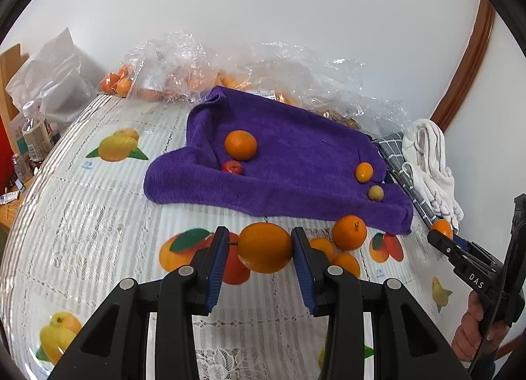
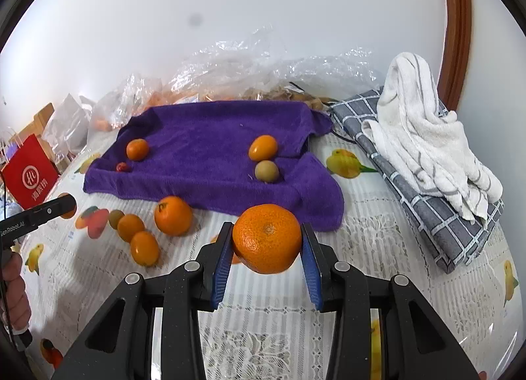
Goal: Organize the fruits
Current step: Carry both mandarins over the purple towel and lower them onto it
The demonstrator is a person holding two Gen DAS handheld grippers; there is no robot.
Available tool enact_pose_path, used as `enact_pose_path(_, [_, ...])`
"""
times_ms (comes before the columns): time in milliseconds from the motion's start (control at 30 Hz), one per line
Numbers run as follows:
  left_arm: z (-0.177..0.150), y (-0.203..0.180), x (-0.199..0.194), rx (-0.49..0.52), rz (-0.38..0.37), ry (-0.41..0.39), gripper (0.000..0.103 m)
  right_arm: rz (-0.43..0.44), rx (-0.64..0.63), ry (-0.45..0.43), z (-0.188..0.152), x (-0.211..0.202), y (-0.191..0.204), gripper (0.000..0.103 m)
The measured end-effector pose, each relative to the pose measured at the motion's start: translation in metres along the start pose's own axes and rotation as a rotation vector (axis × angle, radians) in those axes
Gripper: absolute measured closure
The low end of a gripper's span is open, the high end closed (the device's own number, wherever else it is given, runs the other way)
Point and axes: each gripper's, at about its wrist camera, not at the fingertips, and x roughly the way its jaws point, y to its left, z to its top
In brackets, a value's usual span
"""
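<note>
My left gripper is shut on an orange and holds it just above the table, in front of the purple towel. My right gripper is shut on a mandarin near the towel's front right corner. On the towel lie a mandarin, a small red fruit, a kumquat and a brownish longan. A loose mandarin, two kumquats and a small green fruit lie on the tablecloth in front of the towel.
Clear plastic bags of fruit lie behind the towel against the wall. A white towel on a grey checked cloth is at the right. A red paper bag and a bottle stand at the left table edge.
</note>
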Motion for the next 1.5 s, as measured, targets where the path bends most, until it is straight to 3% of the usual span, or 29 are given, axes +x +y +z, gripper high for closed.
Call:
enact_pose_path(800, [0.045,0.017,0.014,-0.017,0.026,-0.015,0.066,0.019,0.007,-0.019,0.042,0.027,0.000,0.064])
enact_pose_path(1167, [0.073,0.045,0.024,-0.057,0.065,-0.014,0.066,0.037,-0.016,-0.006,0.071,0.064,-0.001,0.064])
enact_pose_path(1500, [0.091,0.043,0.044,-0.057,0.050,0.011,0.066,0.060,-0.070,0.002,0.108,0.100,0.010,0.064])
